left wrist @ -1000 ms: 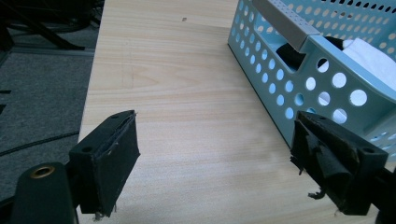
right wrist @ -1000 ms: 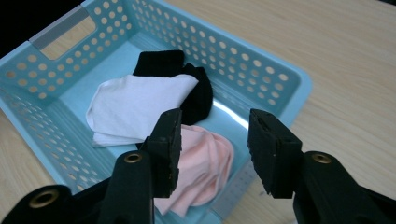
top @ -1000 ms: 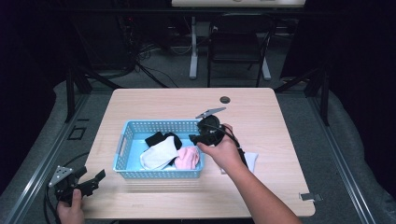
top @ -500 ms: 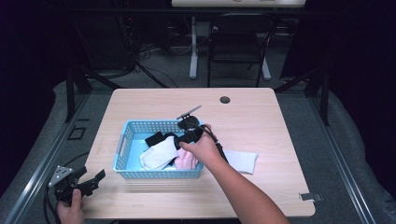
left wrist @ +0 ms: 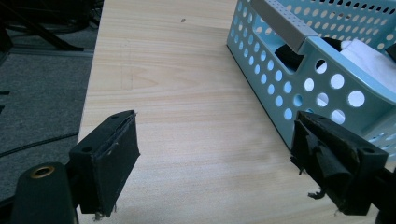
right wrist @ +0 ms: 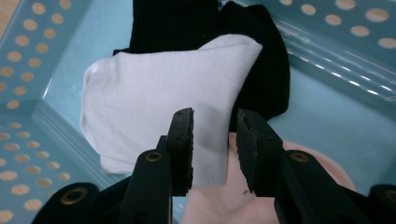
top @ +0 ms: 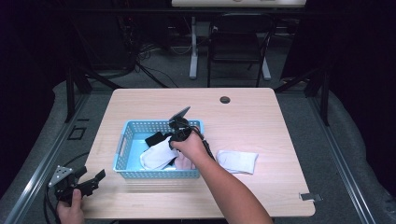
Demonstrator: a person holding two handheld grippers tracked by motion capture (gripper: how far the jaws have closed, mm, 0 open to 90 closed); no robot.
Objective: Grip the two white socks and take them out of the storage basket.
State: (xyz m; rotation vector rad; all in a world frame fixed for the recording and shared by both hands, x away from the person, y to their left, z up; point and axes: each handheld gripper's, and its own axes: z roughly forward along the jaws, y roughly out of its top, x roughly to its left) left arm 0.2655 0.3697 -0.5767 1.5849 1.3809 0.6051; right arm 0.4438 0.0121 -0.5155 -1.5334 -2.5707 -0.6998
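Note:
A light blue perforated basket stands on the wooden table and holds a white sock, a black sock and a pink sock. My right gripper reaches down into the basket. Its jaws have just been closing and straddle the white sock's lower edge, with the cloth between them still lying flat. My left gripper hangs wide open at the table's front left corner, with nothing between its jaws.
A second white sock lies flat on the table to the right of the basket. A dark round cable hole sits near the far edge. Beyond the table stand chair legs and floor cables.
My right hand has moved left and down from the basket's right rim into the basket, over the socks. The left hand has kept still.

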